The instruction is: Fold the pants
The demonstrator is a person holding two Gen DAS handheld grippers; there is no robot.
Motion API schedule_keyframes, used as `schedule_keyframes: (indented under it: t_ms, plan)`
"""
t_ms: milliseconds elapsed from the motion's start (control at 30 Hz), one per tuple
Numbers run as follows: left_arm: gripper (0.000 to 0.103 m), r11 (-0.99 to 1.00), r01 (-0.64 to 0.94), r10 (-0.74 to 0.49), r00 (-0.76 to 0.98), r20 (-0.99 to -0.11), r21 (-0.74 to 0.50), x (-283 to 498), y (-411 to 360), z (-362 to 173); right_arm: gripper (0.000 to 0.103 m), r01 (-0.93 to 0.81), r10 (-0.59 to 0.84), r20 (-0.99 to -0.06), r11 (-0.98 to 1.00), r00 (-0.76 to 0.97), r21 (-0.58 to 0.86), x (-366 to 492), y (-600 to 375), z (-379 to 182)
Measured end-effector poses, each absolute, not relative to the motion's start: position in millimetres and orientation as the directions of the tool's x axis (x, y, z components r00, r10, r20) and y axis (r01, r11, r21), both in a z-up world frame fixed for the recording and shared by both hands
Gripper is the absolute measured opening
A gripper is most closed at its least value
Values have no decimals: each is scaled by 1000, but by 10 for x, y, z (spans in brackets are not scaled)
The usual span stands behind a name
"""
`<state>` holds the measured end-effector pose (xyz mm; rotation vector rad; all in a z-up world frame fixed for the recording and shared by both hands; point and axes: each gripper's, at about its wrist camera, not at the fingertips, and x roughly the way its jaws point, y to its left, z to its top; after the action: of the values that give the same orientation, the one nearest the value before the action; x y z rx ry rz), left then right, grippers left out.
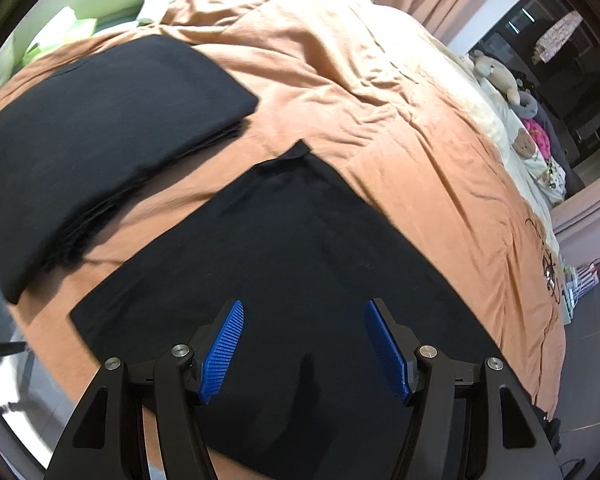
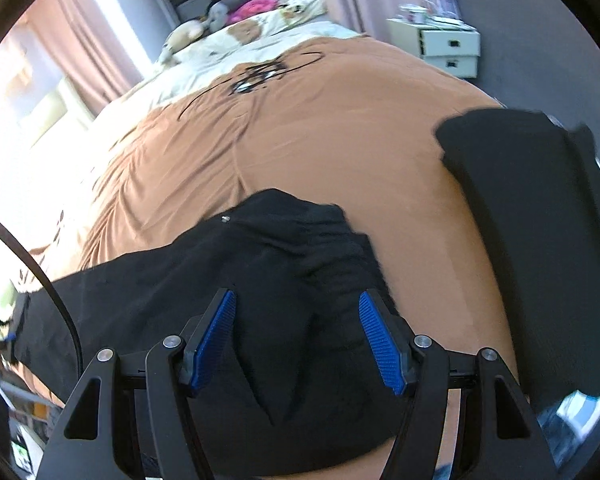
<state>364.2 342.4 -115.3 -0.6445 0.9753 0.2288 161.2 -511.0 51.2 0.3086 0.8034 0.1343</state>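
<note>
Black pants lie flat on an orange bedspread, one corner pointing up the bed. My left gripper hovers over their near part, open, with nothing between its blue pads. In the right wrist view the pants' bunched waist end, with a small metal rivet, lies under my right gripper. That gripper is open too, and its pads are clear of the cloth.
A folded stack of black cloth lies on the bedspread beside the pants, seen again as a black stack. Stuffed toys and pillows line the bed's far side. A white drawer unit stands past the bed. A black cable curves at left.
</note>
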Motion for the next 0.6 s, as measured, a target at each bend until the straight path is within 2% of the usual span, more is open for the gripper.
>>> schedule_keyframes:
  t_ms: [300,500,600]
  plan:
    - [65,793,-464,-101,539,-836,-395,4125,3235,-1189,63,-164,263,-711,965,652,207,2146,-4749,592]
    - [63,798,-478,-89,509,-856,-367,4403,3174,-1273,63,-57,154,-772,987,617,151,2546,-4927,405]
    - [63,799,-480,-84,505,-859,-361,4500,3164,-1303,70,-4,141,-796,985,589,172,2640,-5078,224]
